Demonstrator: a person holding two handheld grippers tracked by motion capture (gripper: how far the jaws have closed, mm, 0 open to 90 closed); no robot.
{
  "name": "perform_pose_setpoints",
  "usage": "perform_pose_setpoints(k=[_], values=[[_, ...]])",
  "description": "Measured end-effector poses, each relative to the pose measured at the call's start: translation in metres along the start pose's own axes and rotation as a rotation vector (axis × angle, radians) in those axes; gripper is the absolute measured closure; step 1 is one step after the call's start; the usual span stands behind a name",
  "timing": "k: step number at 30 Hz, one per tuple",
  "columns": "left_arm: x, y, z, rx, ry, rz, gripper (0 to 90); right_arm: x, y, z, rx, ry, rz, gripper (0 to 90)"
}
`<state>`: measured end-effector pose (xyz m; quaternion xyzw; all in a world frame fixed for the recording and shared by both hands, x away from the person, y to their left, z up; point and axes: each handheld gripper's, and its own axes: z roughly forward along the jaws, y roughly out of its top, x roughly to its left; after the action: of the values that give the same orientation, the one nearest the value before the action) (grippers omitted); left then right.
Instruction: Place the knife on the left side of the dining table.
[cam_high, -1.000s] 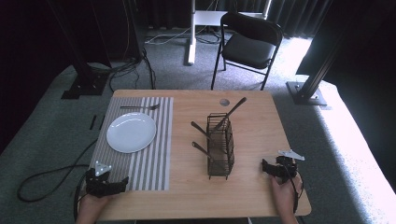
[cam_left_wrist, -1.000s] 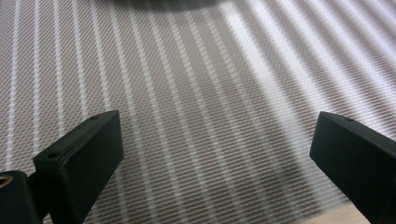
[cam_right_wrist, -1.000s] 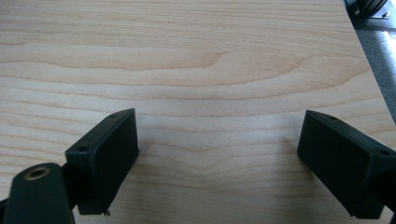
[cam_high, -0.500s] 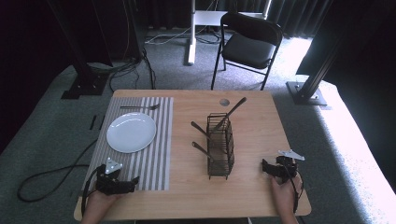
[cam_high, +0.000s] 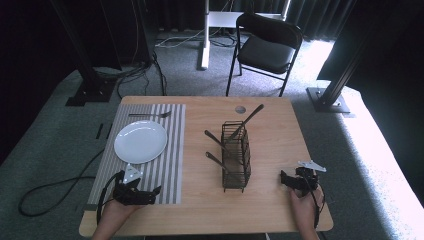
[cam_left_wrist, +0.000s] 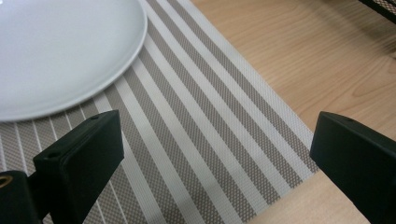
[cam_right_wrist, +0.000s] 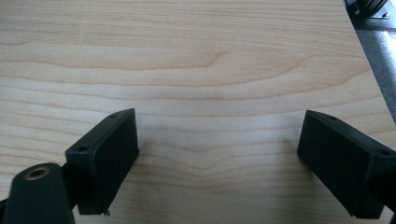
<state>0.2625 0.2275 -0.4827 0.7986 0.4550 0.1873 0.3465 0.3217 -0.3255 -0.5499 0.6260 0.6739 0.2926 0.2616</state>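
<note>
Round white plate (cam_high: 140, 141) on the striped grey-and-white placemat (cam_high: 165, 170) is what my left hand-held gripper (cam_high: 152, 192) is closest to, so that's what I'm lining up on. It sits toward the far-left part of the mat, just ahead of the gripper. In the left gripper view the plate (cam_left_wrist: 60, 51) fills the upper left, with both jaws spread wide and nothing between them but striped mat (cam_left_wrist: 201, 135).

My right hand-held gripper (cam_high: 283, 178) is parked low over the bare wooden tabletop (cam_high: 200, 210) near the right edge, jaws wide apart too, holding nothing.

To do this well, I'd say come in low and flat so one jaw can slip under the rim, and pinch the near edge rather than the middle. Glazed plates are slick, so close slowly. Also stay clear of the black wire cutlery basket (cam_high: 236, 156) standing mid-table.
</note>
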Motion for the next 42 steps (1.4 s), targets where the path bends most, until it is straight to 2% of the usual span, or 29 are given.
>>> perform_pose_setpoints(k=[4, 7, 8, 15, 17, 24, 26, 30, 38, 42], values=[[-0.008, 0.01, -0.001, -0.023, -0.048, 0.009, 3.0, 0.0, 0.0, 0.0, 0.0, 0.0, 0.0, 11.8], [-0.012, 0.015, -0.002, -0.027, -0.038, 0.029, 3.0, 0.0, 0.0, 0.0, 0.0, 0.0, 0.0, 11.8], [-0.014, 0.019, -0.002, -0.033, -0.054, 0.03, 3.0, 0.0, 0.0, 0.0, 0.0, 0.0, 0.0, 11.8], [-0.025, 0.033, -0.002, -0.045, -0.071, 0.071, 3.0, 0.0, 0.0, 0.0, 0.0, 0.0, 0.0, 11.8], [-0.03, 0.039, -0.003, -0.053, -0.093, 0.079, 3.0, 0.0, 0.0, 0.0, 0.0, 0.0, 0.0, 11.8], [-0.049, 0.057, -0.002, -0.072, -0.101, 0.126, 3.0, 0.0, 0.0, 0.0, 0.0, 0.0, 0.001, 11.8], [-0.055, 0.064, -0.002, -0.091, -0.127, 0.128, 3.0, 0.0, 0.0, 0.0, 0.0, 0.0, -0.001, 11.8], [-0.065, 0.075, 0.0, -0.106, -0.151, 0.153, 3.0, 0.0, 0.0, 0.0, 0.001, 0.0, -0.001, 11.8], [-0.076, 0.089, -0.003, -0.13, -0.192, 0.164, 3.0, 0.0, 0.0, 0.0, 0.0, 0.0, -0.002, 11.8], [-0.083, 0.098, -0.005, -0.145, -0.207, 0.182, 3.0, 0.0, 0.0, 0.0, -0.001, 0.0, -0.002, 11.8]])
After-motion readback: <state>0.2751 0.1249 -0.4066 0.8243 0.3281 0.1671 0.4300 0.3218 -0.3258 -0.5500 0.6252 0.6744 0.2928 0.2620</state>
